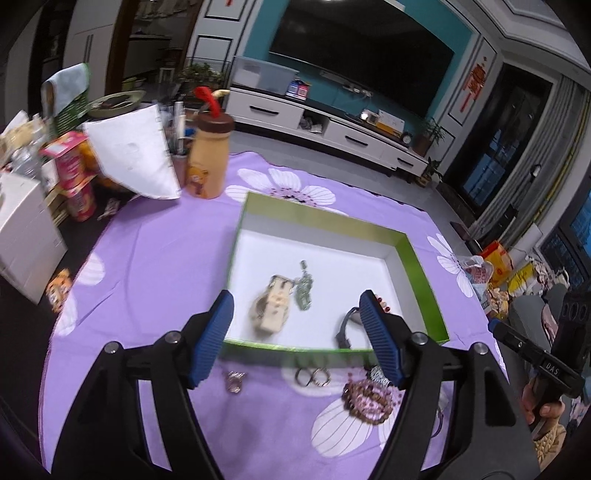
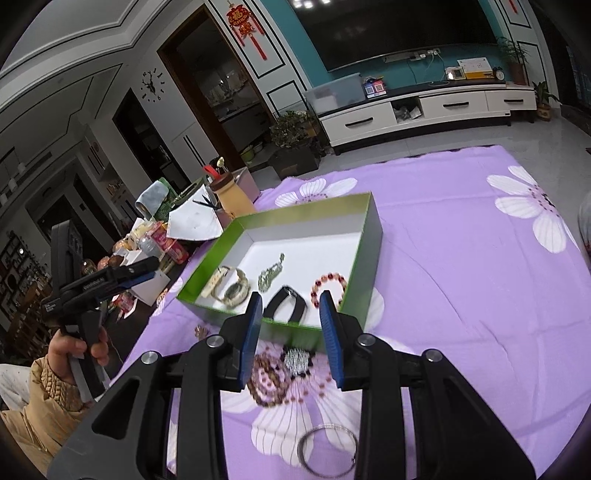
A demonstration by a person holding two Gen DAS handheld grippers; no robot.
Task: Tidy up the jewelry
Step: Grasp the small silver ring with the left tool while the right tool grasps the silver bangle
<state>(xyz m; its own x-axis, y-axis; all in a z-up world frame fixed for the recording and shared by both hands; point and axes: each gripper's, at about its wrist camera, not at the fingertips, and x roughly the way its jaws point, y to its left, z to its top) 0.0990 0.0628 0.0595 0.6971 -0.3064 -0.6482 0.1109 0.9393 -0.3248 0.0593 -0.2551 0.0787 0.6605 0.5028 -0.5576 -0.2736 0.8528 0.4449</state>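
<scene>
Over purple table (image 2: 461,258) we hold both tongs spread, empty: left tongs (image 1: 295,338), right tongs (image 2: 291,336); green box (image 2: 364,273) holds watches, bead bracelet (image 2: 330,286).

A dark television (image 2: 402,33) hangs on a teal wall (image 2: 291,48) above a white cabinet (image 2: 424,110) (grey tiled floor (image 2: 424,146) below).

On the counter (image 2: 461,258) the box (image 2: 373,236) holds, left to right, a watch (image 2: 231,286), pendant (image 2: 271,273), band (image 2: 286,301) and bead bracelet (image 2: 328,286), while wooden beads (image 2: 267,380) and wire hoop (image 2: 327,448) lie nearer.
</scene>
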